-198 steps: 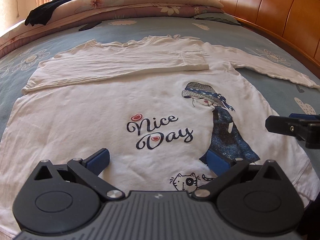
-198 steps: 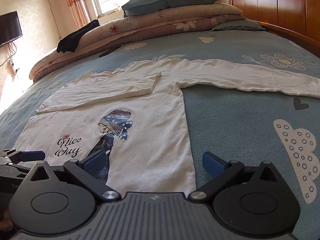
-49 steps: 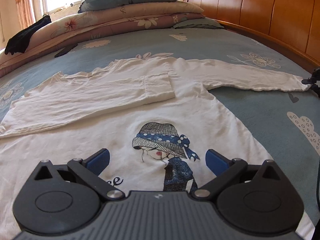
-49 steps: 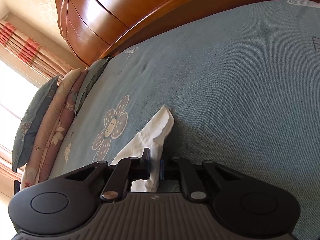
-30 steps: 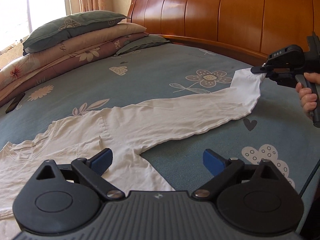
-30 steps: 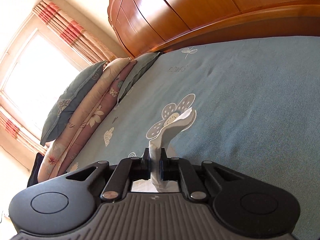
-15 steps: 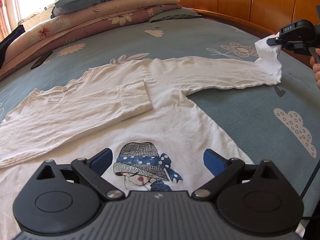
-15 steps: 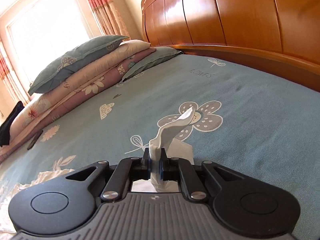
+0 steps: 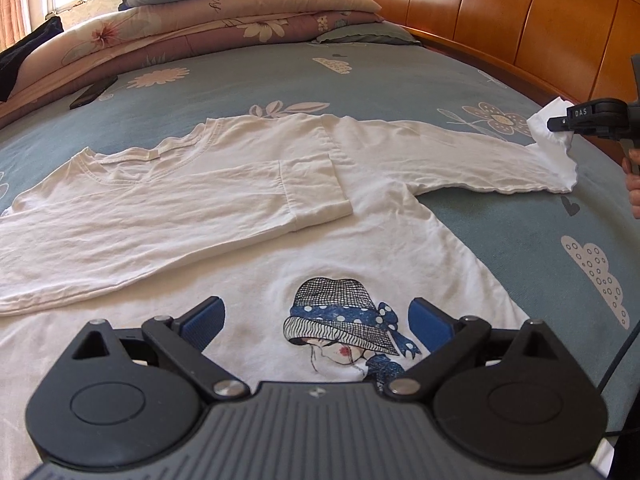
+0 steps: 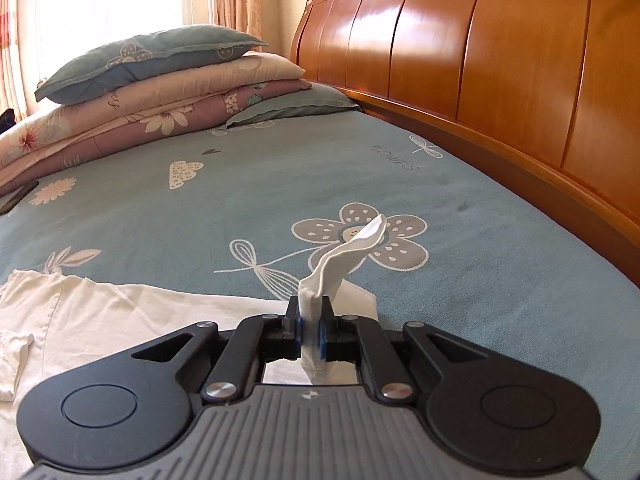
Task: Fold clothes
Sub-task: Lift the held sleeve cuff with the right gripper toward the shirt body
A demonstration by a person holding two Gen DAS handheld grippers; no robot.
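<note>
**Right gripper pinching sleeve cuff; left gripper spread above shirt front**

Item under inspection: a white long-sleeved shirt (image 9: pixel 248 216) laid flat, print side up, on a blue-grey patterned bedspread (image 9: pixel 400 76). The print, a figure in a netted hat with a blue spotted band (image 9: pixel 340 320), sits in the near part of the left wrist view.

One sleeve (image 9: pixel 168 216) is folded across the chest, its cuff end lying right of the collar. The other sleeve (image 9: pixel 460 160) stretches out to the right across the bedspread toward the wooden headboard (image 9: pixel 520 20).

Left gripper (image 9: pixel 316 320): jaws spread wide, blue pads on either side of the printed figure, nothing between them. Whether the pads touch the fabric cannot be determined.

Right gripper (image 10: pixel 311 334): jaws pressed together on the cuff (image 10: pixel 344 256) of the outstretched sleeve. A strip of white fabric stands up beyond the pads and curls to the right. In the left wrist view the same gripper (image 9: pixel 554 123) appears at the far right edge, with the cuff lifted off the bedspread and part of a hand (image 9: pixel 634 180) on its handle.

Surroundings: stacked pillows and folded quilts (image 10: pixel 152 92) at the far left of the bed, a dark flat object (image 9: pixel 93 92) near them, and a bright curtained window (image 10: pixel 100 0) behind.
</note>
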